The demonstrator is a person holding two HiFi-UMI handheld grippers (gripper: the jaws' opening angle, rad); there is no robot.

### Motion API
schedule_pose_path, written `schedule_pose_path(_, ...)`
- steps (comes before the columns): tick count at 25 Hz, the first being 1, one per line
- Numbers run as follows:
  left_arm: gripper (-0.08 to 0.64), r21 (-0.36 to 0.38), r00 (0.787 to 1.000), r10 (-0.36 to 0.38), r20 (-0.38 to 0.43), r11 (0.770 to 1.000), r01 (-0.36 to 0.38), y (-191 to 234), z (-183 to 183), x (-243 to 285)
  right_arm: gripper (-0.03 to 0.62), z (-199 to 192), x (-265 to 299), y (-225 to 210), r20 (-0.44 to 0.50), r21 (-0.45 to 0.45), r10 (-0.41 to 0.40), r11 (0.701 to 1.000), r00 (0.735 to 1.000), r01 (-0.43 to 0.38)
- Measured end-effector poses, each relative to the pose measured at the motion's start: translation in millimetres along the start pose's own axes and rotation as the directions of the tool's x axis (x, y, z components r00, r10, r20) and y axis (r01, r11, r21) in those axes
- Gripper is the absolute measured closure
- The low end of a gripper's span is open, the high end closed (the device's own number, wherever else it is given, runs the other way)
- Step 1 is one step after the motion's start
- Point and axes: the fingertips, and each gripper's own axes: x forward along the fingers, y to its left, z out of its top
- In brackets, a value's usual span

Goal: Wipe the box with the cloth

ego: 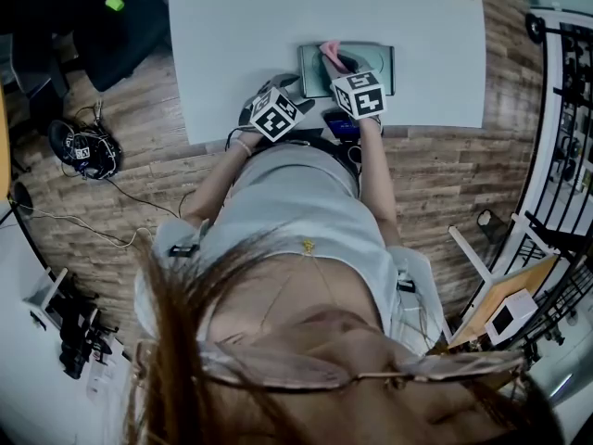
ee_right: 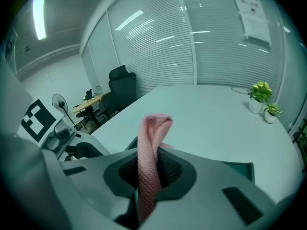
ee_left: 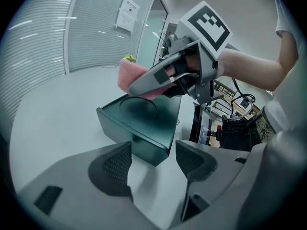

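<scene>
L gripper (ee_left: 153, 166) sits at the near-left corner of the box (ee_left: 144, 121), jaws spread apart. The box corner pokes into the gap btw them, not clamped. The dark green box lies flat on the pale table (ego: 232, 26), close to its near edge, approx centre. R gripper (ee_right: 149, 174) is over the box top, jaws pinched tight on the pink cloth (ee_right: 152, 143). The cloth loops up past the tips & looks to touch the lid's far part. Small potted plants (ee_right: 262, 98) stand far right on the table.
</scene>
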Motion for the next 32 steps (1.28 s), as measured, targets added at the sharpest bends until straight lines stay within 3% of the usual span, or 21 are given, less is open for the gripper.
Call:
schedule_pose_path(5,0.275,0.012,1.000,0.013,-0.011,1.000,-0.013,-1,-4,-1,0.552,-14,-39,-52,0.016,0.078,-0.153,0.985,0.988,0.151)
schedule_pose_path(12,0.275,0.002,1.000,0.015,-0.014,1.000,-0.015,-1,-1,3,0.552,-58,-71,-110,-0.088,0.123,-0.312,0.939,0.946,0.321)
schedule_pose_path(24,0.275,-0.013,1.000,0.020,-0.015,1.000,-0.020,1,-3,4,0.554,-78,-69,-117,-0.143,0.099,-0.368,0.918,0.919,0.384)
schedule_pose_path(32,0.275,-0.012,1.000,0.018,-0.017,1.000,-0.018,1,-3,5,0.554,-76,-56,-99,-0.187,0.068,-0.305,0.944,0.934,0.322)
